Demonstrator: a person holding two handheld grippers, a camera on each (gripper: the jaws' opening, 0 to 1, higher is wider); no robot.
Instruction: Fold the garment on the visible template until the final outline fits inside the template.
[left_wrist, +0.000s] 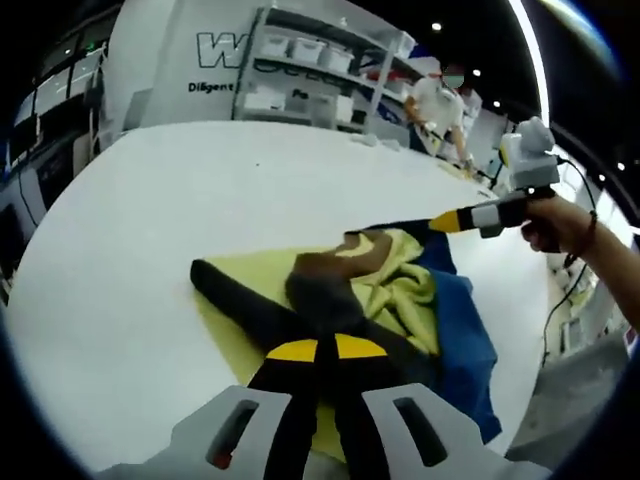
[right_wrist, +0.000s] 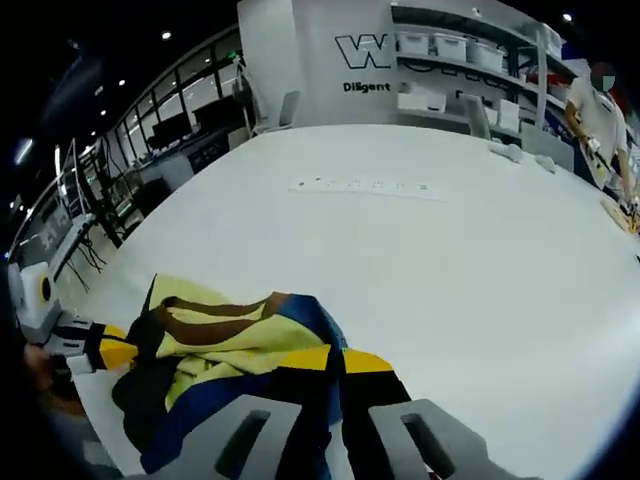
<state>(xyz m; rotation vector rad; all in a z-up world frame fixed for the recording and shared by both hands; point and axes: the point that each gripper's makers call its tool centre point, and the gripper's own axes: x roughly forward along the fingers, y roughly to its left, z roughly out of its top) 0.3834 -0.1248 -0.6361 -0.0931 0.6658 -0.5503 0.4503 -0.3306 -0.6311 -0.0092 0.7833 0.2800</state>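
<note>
A crumpled garment (left_wrist: 400, 290) in yellow, brown, blue and black lies on the white table (left_wrist: 200, 190), over a flat pale yellow sheet (left_wrist: 228, 330). In the left gripper view my left gripper (left_wrist: 325, 349) stands at the near side with its yellow-tipped jaws shut on the garment's black part. The right gripper (left_wrist: 447, 222), held by a hand (left_wrist: 560, 225), pinches the blue edge at the far side. In the right gripper view my right gripper (right_wrist: 336, 360) is shut on the garment's (right_wrist: 230, 340) blue edge, and the left gripper (right_wrist: 112, 352) holds the opposite side.
A white power strip (right_wrist: 365, 185) lies further out on the table. Shelves with white bins (left_wrist: 320, 60) stand beyond the far edge, where a person in white (left_wrist: 440, 100) bends over. Desks and chairs (right_wrist: 150, 150) line the left side in the right gripper view.
</note>
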